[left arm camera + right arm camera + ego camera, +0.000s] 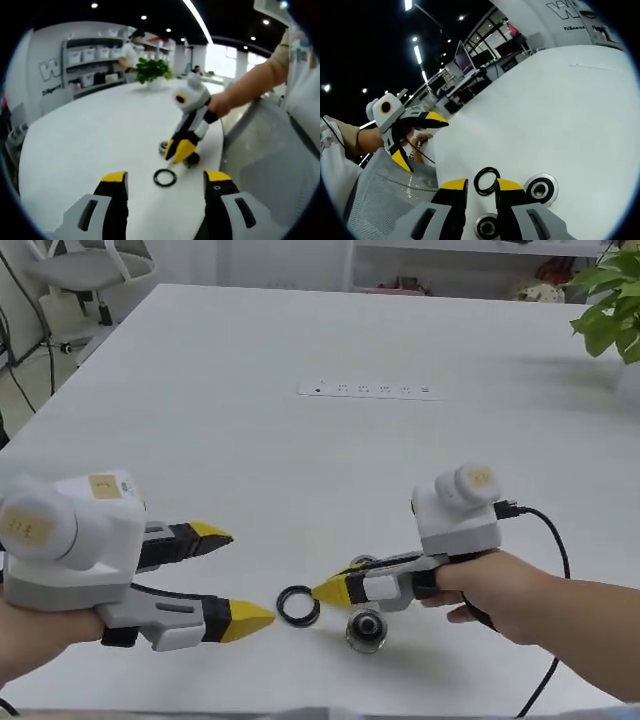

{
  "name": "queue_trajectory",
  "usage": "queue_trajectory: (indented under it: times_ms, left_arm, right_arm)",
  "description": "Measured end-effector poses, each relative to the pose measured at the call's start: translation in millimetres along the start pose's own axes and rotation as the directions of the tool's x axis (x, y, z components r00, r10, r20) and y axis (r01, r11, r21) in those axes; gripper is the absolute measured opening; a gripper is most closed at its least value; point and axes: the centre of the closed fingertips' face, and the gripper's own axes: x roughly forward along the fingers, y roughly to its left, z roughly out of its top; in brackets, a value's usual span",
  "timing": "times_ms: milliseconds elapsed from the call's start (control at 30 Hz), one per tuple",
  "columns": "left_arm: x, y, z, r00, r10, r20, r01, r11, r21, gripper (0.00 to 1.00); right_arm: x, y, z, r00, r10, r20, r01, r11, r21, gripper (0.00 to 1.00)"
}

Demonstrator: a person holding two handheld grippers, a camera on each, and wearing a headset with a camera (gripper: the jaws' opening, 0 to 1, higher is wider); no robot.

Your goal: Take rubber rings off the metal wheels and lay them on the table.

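At the far left of the head view, the left gripper (232, 575) hovered just above the white table (350, 440). Its two yellow-tipped jaws were spread wide and held nothing. Just ahead of its tips, centred between them in the left gripper view, a black rubber ring (297, 605) lay flat and loose on the table.

Past the ring, pointing back toward the left gripper, was the right gripper (330, 591). Its jaws were drawn close with a narrow gap between them, and they were empty too. The ring sat just beyond their tips.

Two metal wheels flanked the right gripper's jaws. The nearer wheel (367, 630) lay just beside them on the person's side, and the farther wheel (362, 563) was tucked against their other side. Whether either wheel had a ring on it could not be told for certain.

The ring looked thin, light and soft, probably stretchy and grippy, so a pinch across its band at one spot should lift it. The wheels looked heavier, hard and smooth, and likely to slide or roll unless one gripper steadied them by the rim.

The table's near edge ran close behind the nearer wheel. Ahead of both grippers the table was wide and bare, with a power strip (370, 390) well apart.
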Motion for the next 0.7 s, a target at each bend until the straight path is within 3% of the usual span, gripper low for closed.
queue_trajectory:
  times_ms: [233,400,700]
  left_arm:
    - [-0.1,0.2,5.1,1.0,0.0,0.0,0.0,1.0,0.001,0.63]
    - [-1.4,-0.8,9.1,1.0,-0.001,0.003,0.001,1.0,0.004,0.64]
    - [-4.7,-4.3,10.7,1.0,-0.004,0.001,0.004,1.0,0.001,0.66]
  right_arm:
    - [-21.8,5.6,10.6,0.999,-0.015,0.042,0.018,0.998,-0.064,0.29]
    - [-43.3,5.0,15.8,0.9964,-0.055,0.065,0.064,0.987,-0.146,0.34]
    - [-74.4,6.3,13.5,0.9892,-0.104,0.103,0.123,0.973,-0.196,0.45]
